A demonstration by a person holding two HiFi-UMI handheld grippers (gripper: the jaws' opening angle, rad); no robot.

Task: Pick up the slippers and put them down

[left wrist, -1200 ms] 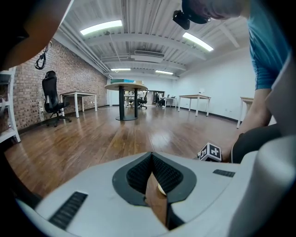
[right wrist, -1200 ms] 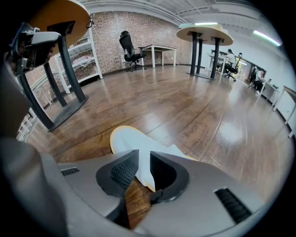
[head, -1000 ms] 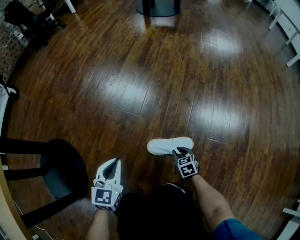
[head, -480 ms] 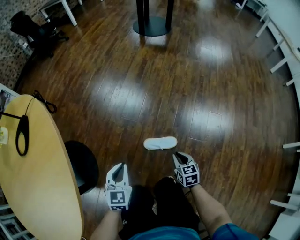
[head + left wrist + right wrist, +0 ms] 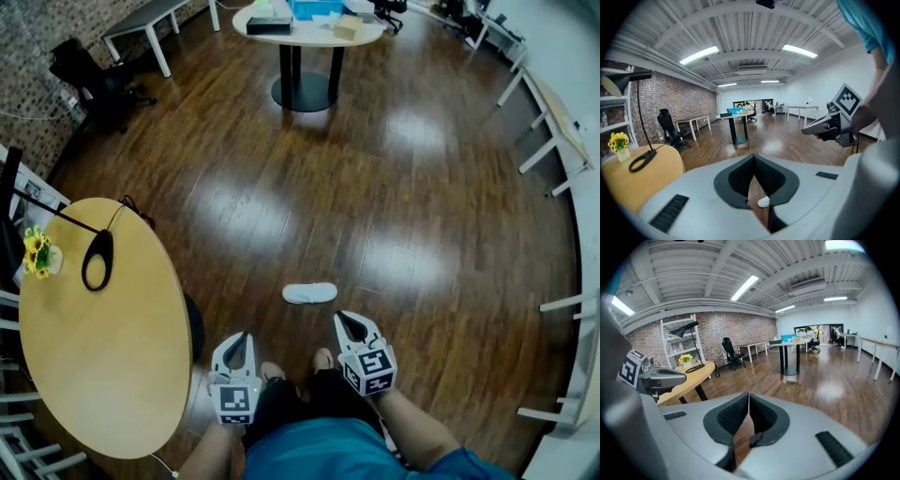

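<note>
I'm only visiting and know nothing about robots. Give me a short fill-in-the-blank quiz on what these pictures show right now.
1. The white slipper lies on a ___ floor.
2. The flowers on the round table are ___.
3. The fingers of the left gripper are ___ and hold nothing.

Missing words: wooden; yellow; shut

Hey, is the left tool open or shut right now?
Shut, and empty: in the left gripper view the left tool has its tips touching, nothing held between them.
</note>
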